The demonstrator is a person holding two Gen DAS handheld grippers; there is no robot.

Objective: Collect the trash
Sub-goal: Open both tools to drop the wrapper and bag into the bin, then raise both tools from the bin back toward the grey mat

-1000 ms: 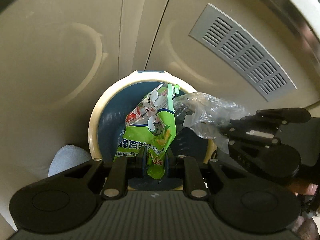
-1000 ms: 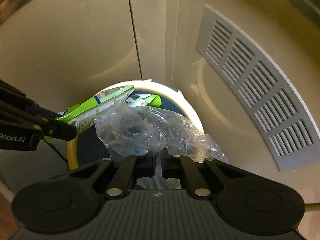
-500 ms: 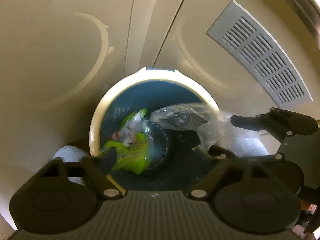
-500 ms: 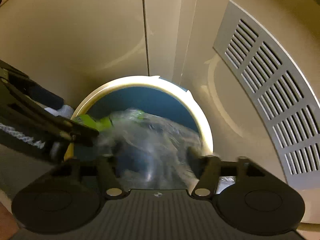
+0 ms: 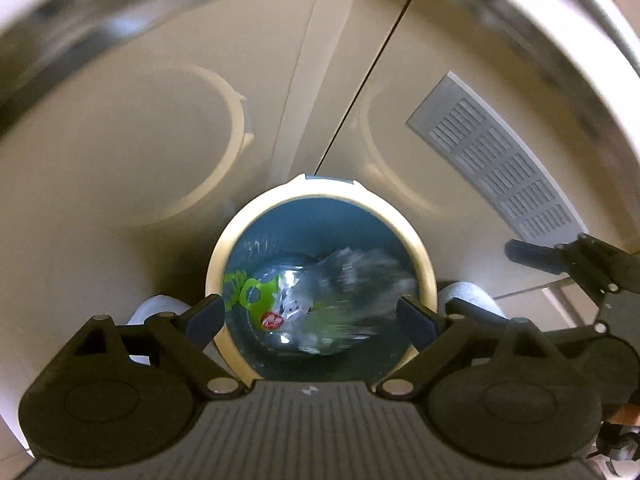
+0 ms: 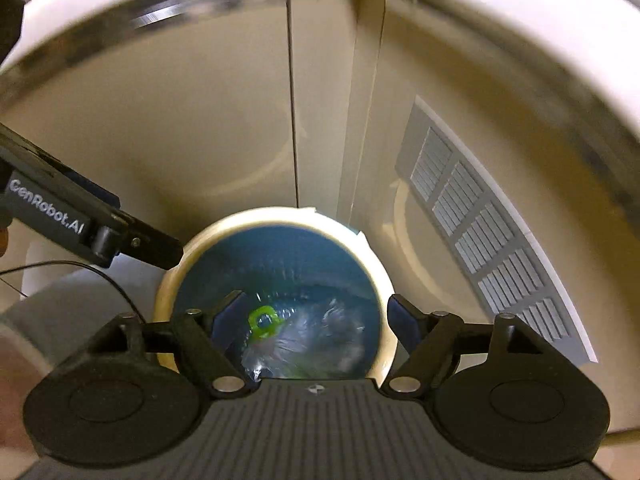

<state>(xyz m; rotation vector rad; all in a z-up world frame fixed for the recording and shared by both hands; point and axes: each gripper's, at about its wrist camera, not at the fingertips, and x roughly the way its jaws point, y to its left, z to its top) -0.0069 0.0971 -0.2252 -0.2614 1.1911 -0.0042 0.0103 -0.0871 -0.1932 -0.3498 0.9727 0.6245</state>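
Observation:
A round bin with a cream rim and a blue inside stands on the floor below both grippers. A green snack wrapper and a crumpled clear plastic bag lie blurred inside it. My left gripper hangs above the bin, its jaws opening wide with nothing held between them. In the right wrist view the bin rim holds the same green wrapper and clear bag. My right gripper is above them, jaws opening and empty. The right gripper and the left gripper each show in the other's view.
Beige cabinet doors rise behind the bin, with a grey vent grille at the right. Pale rounded objects sit on the floor on either side of the bin. A white counter edge with a metal strip runs overhead.
Both grippers went from shut to wide open. The green wrapper and the clear bag dropped out of them into the bin. Both grippers have risen, so the bin looks smaller.

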